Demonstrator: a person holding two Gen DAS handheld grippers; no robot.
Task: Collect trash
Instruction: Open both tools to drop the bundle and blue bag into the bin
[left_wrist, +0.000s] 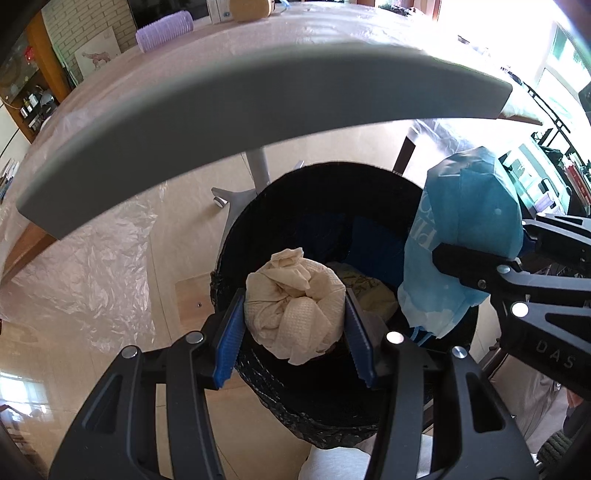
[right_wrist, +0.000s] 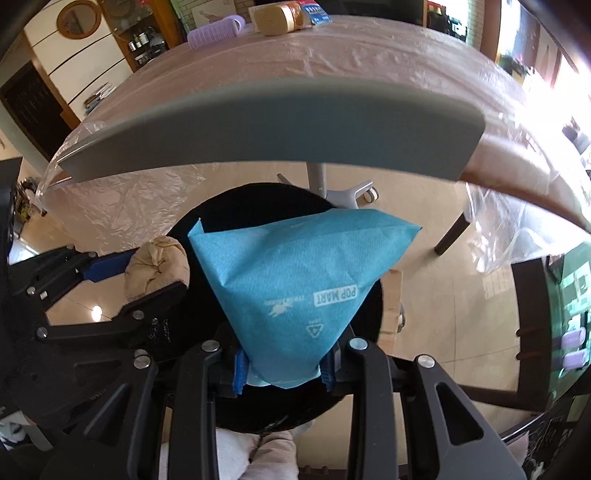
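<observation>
the left gripper (left_wrist: 295, 325) pinched a crumpled paper-towel wad (left_wrist: 293, 304) between its blue pads, held over the open mouth of the black-lined trash bin (left_wrist: 325, 192). just beside it, the right gripper (right_wrist: 284, 365) clamped the narrow end of a blue pop mart bag (right_wrist: 295, 273), which hung over the bin's right rim. a grey table edge (left_wrist: 221, 122) overhung the bin's far side, leaving open floor (left_wrist: 184, 258) to the left.
</observation>
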